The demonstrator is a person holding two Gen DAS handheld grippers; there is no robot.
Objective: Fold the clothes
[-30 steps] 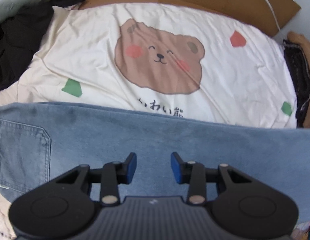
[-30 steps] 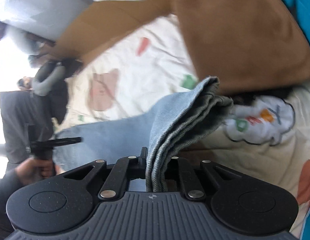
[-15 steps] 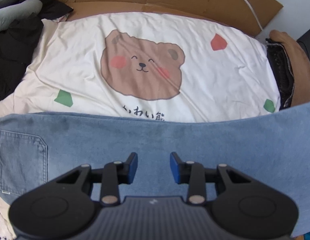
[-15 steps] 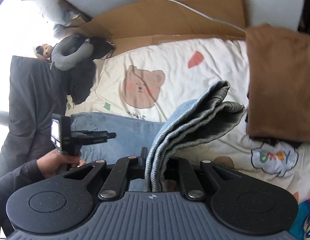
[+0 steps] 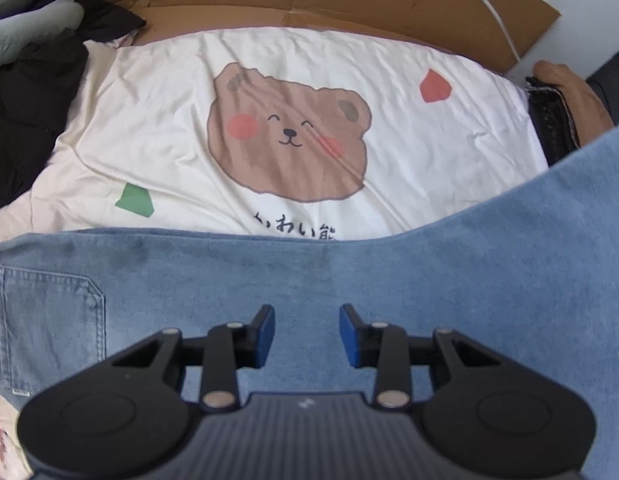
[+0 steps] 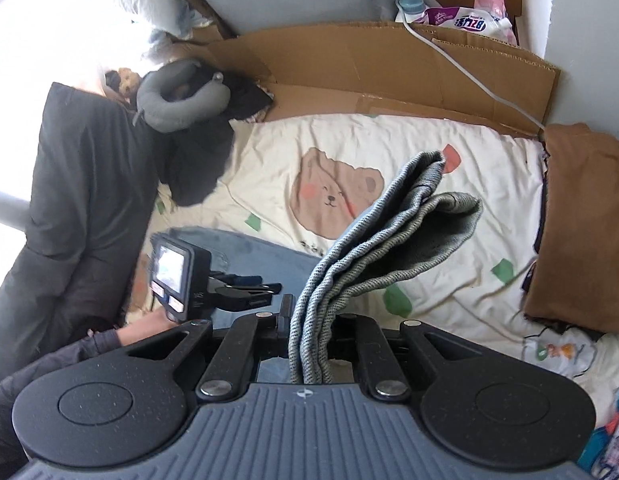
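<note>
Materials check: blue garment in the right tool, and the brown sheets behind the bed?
Blue garment: looks like washed denim; twill weave on the paler inside, stitched patch pocket in the left view. Brown sheets: corrugated cardboard, matte, with creased folds and a fluted cut edge.

- The right gripper (image 6: 309, 328) has lifted the bunched end of the jeans (image 6: 389, 236) higher above the bear-print bedsheet (image 6: 449, 280).
- That denim now rises across the left view's right edge.

The left tool (image 5: 307, 336) is black, with blue pads (image 5: 267, 334) and silver pivot screws; its base is ribbed grey. The person wears dark sleeves (image 6: 97, 342); the right tool (image 6: 309, 340) matches.
</note>
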